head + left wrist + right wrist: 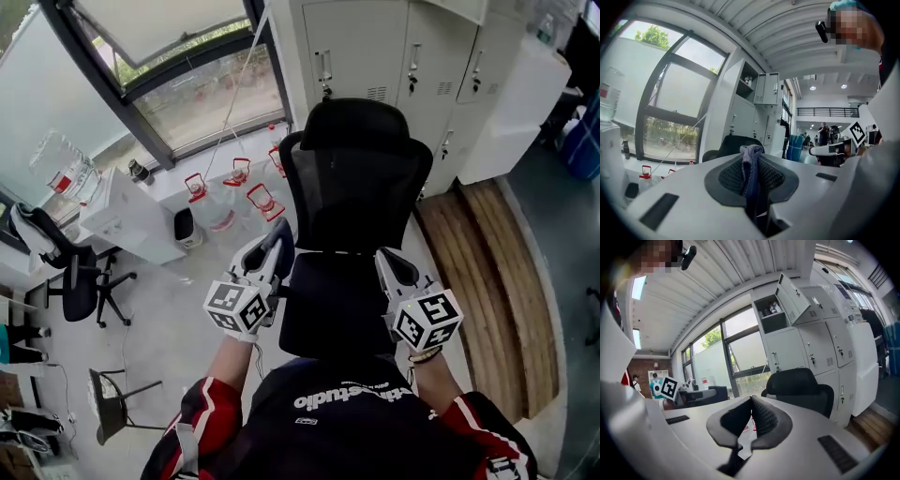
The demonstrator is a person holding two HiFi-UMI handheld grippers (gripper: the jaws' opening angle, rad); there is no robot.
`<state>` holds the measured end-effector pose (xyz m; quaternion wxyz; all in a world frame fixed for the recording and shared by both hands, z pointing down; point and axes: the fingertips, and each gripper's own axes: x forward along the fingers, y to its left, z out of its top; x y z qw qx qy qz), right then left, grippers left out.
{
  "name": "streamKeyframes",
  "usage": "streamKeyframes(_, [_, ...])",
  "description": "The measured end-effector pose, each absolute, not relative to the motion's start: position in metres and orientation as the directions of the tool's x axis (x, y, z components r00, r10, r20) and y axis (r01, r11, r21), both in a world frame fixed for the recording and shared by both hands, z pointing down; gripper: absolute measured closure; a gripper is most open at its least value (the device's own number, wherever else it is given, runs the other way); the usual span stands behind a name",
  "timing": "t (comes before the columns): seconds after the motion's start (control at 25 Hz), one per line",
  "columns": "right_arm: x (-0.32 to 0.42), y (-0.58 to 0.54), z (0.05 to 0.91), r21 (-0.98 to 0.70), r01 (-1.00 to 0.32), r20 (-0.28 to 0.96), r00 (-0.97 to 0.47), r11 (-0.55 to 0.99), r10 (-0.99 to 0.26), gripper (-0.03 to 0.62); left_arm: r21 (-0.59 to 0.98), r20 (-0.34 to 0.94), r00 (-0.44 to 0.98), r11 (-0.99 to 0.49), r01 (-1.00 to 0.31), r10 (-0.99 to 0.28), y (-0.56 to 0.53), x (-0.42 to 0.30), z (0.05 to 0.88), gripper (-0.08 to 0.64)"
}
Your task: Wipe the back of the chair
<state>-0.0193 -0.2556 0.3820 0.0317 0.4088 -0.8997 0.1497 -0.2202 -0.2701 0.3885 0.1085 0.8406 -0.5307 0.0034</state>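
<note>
Left gripper (753, 160) clamps a grey-blue cloth (750, 153) — right gripper (751, 401) has jaws together

The office chair (352, 187) is standing right in front of me, with the lockers (403, 56) standing behind it and the window (187, 84) behind to its left. I'm holding the left gripper (279, 239) at the seat's left side, a cloth (751, 161) sitting between its jaws, and the right gripper (384, 261) at its right side. Water jugs (263, 202) are standing left of the chair, below the window.
</note>
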Motion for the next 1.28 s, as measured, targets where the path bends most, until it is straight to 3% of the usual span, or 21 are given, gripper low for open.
streamKeyframes(1.28, [0.026,-0.419,0.443,-0.24,-0.829,0.298,-0.558,0.505,-0.775,0.577,0.126,0.348,0.131,-0.092,-0.988,-0.928,-0.639,-0.327,0.575,0.492])
